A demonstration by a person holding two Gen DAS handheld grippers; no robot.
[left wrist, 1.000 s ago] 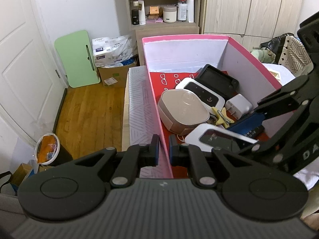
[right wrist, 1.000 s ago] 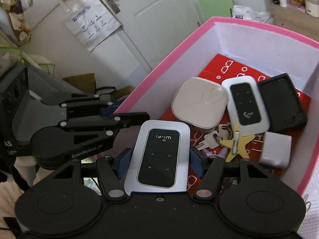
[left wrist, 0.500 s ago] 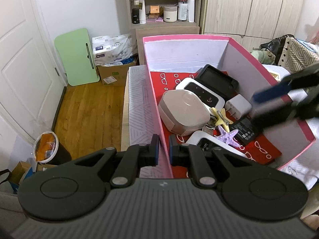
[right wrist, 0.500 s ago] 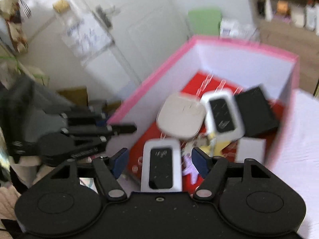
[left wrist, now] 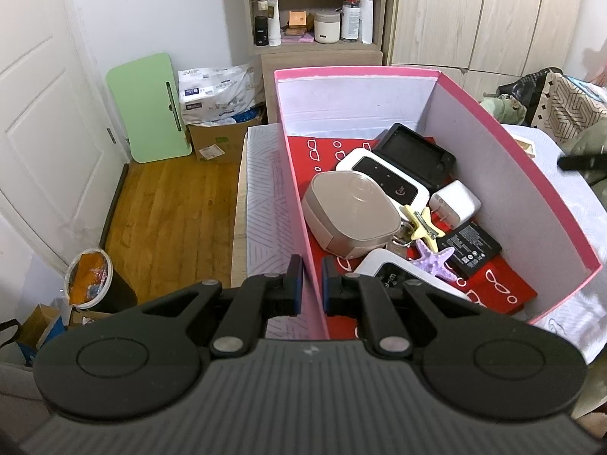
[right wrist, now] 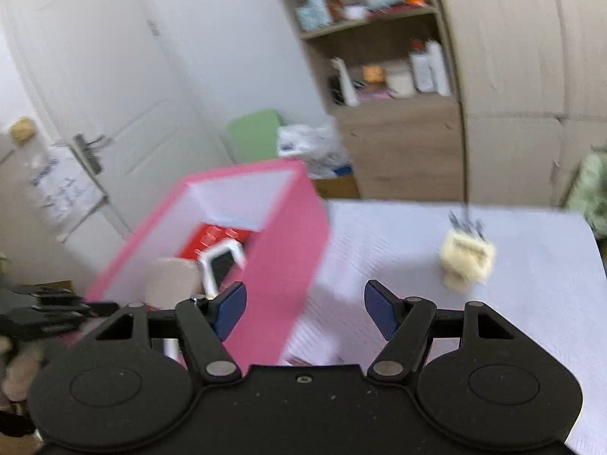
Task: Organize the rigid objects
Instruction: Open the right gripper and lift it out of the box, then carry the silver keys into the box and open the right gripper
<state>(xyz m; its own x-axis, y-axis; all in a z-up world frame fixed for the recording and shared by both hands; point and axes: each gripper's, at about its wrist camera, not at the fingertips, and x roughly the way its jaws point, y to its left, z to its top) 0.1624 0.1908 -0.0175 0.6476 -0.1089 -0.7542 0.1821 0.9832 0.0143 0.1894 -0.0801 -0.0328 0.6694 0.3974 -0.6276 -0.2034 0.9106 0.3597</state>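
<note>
A pink box stands on the table and holds several rigid objects: a beige rounded device, two white pocket routers, a black tray, a white charger, a battery, a purple starfish. My left gripper is shut on the box's left wall. My right gripper is open and empty, outside the box over the table. A cream hair claw lies on the cloth ahead of it.
The table wears a white patterned cloth. A shelf unit and wardrobe stand behind. A door, green board and bin are at the left by the wooden floor.
My right gripper let go of the white pocket router into the box, opened, and swung out to the right over the table. My left gripper kept its hold on the box wall.
</note>
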